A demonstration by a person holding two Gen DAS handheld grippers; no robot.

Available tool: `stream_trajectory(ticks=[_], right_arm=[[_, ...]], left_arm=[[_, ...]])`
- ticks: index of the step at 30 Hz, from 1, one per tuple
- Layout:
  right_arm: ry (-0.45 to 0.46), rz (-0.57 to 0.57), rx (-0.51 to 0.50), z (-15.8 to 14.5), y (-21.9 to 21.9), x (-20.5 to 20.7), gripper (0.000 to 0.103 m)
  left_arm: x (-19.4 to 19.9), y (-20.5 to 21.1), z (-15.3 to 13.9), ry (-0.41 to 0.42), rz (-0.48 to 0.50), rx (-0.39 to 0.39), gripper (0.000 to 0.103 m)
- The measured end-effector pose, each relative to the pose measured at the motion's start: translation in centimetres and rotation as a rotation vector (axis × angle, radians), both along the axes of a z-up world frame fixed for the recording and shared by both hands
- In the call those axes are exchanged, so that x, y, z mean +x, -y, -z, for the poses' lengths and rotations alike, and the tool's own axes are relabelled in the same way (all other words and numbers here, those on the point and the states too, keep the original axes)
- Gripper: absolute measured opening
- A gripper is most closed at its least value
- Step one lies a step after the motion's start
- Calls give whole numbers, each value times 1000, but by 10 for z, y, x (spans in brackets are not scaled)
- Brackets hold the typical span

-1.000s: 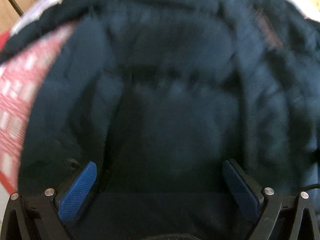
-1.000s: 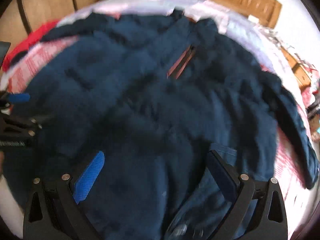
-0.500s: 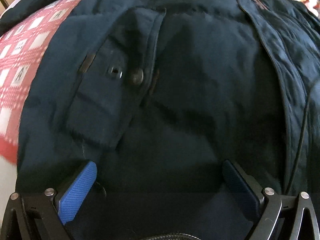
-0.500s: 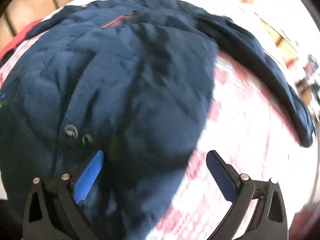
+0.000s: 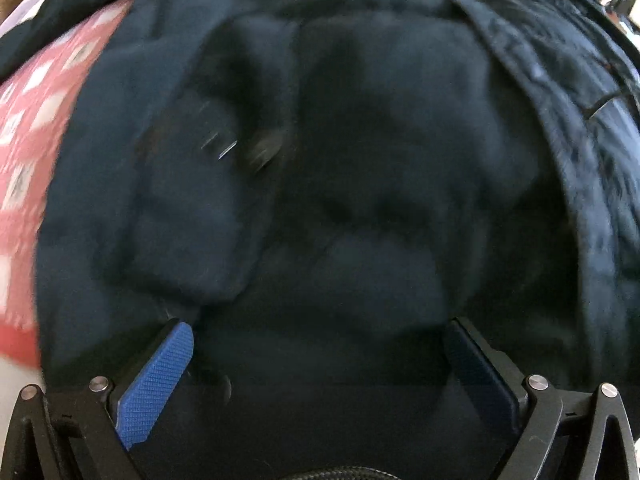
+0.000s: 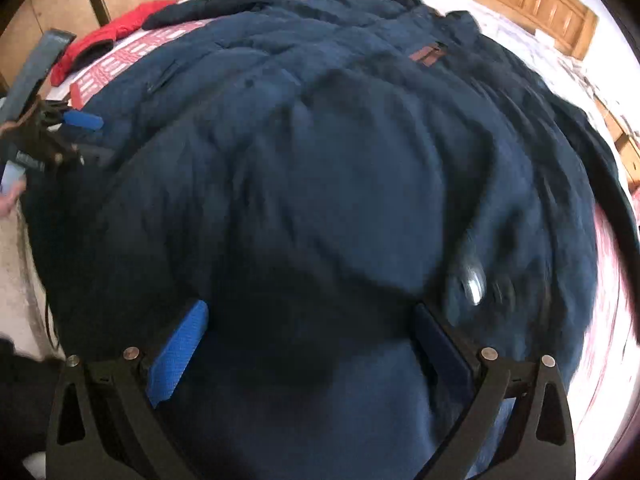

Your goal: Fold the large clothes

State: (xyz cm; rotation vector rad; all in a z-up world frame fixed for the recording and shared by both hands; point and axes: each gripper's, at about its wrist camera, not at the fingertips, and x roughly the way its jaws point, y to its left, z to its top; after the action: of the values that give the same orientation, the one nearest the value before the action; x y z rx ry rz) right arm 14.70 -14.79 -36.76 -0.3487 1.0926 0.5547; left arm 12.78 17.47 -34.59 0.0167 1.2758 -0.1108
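A large navy padded jacket (image 6: pixel 320 152) lies spread on a bed and fills both views; it also shows in the left wrist view (image 5: pixel 360 140), with a pocket flap and snap (image 5: pixel 260 152) blurred. My left gripper (image 5: pixel 318 332) is open, its blue pads wide apart over the jacket's lower hem. My right gripper (image 6: pixel 310 314) is open too, with dark jacket fabric lying between the spread fingers. The left gripper also shows in the right wrist view (image 6: pixel 64 132) at the jacket's left edge. A brown leather patch (image 6: pixel 428 54) marks the chest.
A red-and-white patterned bedsheet (image 5: pixel 24 152) shows left of the jacket and at the right (image 6: pixel 608 280). A red garment (image 6: pixel 108 40) lies at the far left of the bed. A wooden headboard (image 6: pixel 520 4) stands behind.
The right gripper has swung left, back over the jacket body; the sheet it faced is now at the edge. The left view is blurred and sits slightly closer to the pocket flap.
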Motion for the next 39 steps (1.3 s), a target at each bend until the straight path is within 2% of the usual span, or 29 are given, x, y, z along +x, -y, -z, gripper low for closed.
stream_trajectory(ticks=[2, 4, 7, 9, 11, 13, 16, 17, 19, 22, 26, 29, 30, 32, 34, 36, 39], right_arm=[[-14, 6, -5, -2, 24, -15, 103], [-50, 29, -92, -6, 48, -29, 103], [-129, 133, -179, -15, 78, -23, 103], [-144, 199, -215, -32, 93, -13, 103], [-81, 232, -189, -58, 96, 9, 103], [21, 242, -163, -87, 86, 50, 103], [161, 246, -108, -112, 65, 120, 103], [179, 247, -84, -114, 58, 136, 103], [218, 258, -10, -111, 35, 196, 103], [236, 228, 15, -90, -2, 271, 103], [247, 144, -23, -51, -59, 333, 103], [165, 104, -24, -19, -77, 357, 103], [133, 91, -38, -6, -75, 365, 103], [82, 64, -46, 13, -53, 372, 103], [123, 57, 5, 12, -19, 373, 103], [144, 89, -43, 11, 14, 372, 103], [120, 188, -43, 4, 67, 377, 103]], left_arm=[[-11, -14, 0, -12, 3, 16, 103], [-18, -31, -3, -35, 0, 23, 103], [-17, -45, -12, -63, 5, 38, 103], [-4, -50, -27, -51, 10, 19, 103], [27, -48, -55, 19, 40, 6, 103], [56, -43, -78, 98, 65, 2, 103], [120, -34, -100, 208, 61, -45, 103], [140, -26, -106, 228, 55, -54, 103], [197, -7, -105, 274, 53, -79, 103], [261, 28, -90, 300, 66, -73, 103], [327, 67, -61, 290, 79, -77, 103], [351, 69, -27, 248, 67, -19, 103], [358, 55, -11, 215, 31, -9, 103], [356, 28, 0, 228, 4, -47, 103], [344, -5, 0, 280, -16, 4, 103], [338, -34, -1, 286, -51, 15, 103], [336, -61, -3, 281, -100, 57, 103]])
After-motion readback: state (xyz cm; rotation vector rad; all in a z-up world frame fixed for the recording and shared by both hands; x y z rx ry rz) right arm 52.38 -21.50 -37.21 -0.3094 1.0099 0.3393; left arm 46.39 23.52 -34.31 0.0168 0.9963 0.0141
